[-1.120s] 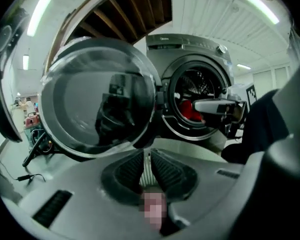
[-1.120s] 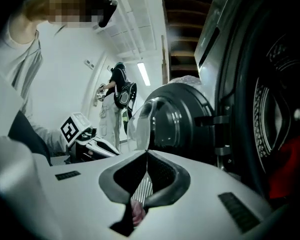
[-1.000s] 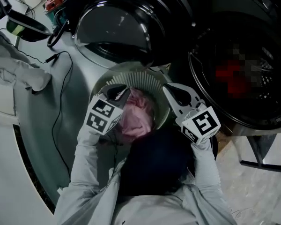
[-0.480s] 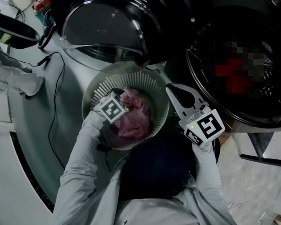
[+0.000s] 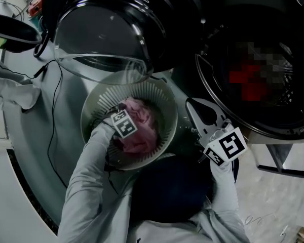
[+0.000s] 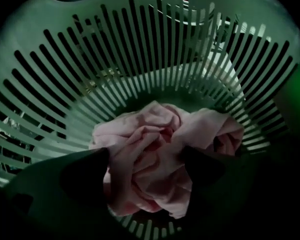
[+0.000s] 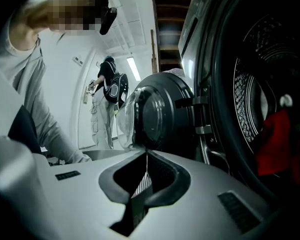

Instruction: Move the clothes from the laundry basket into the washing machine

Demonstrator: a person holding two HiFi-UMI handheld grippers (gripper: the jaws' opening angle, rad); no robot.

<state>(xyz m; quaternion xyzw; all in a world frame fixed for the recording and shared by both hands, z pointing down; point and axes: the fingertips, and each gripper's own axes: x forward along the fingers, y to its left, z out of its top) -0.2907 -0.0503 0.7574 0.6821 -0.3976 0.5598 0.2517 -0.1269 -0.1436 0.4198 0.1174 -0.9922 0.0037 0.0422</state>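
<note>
A round pale green laundry basket stands on the floor before the washing machine's open drum, where a red garment lies. Crumpled pink clothes lie in the basket. My left gripper points down into the basket. Its jaws have just been opening and now stand open on either side of the pink clothes, with the left gripper down on the heap. My right gripper hovers level between basket and drum, shut and empty. In the right gripper view the right gripper faces the open door and the red garment.
The open round door hangs over the basket's far rim. A black cable runs over the grey floor at the left, beside a grey cloth. A person stands far off in the room.
My left gripper has dropped from above the basket down into it, tipped downward, and its jaws have opened over the pink clothes. The right gripper has drifted slightly toward the drum.
</note>
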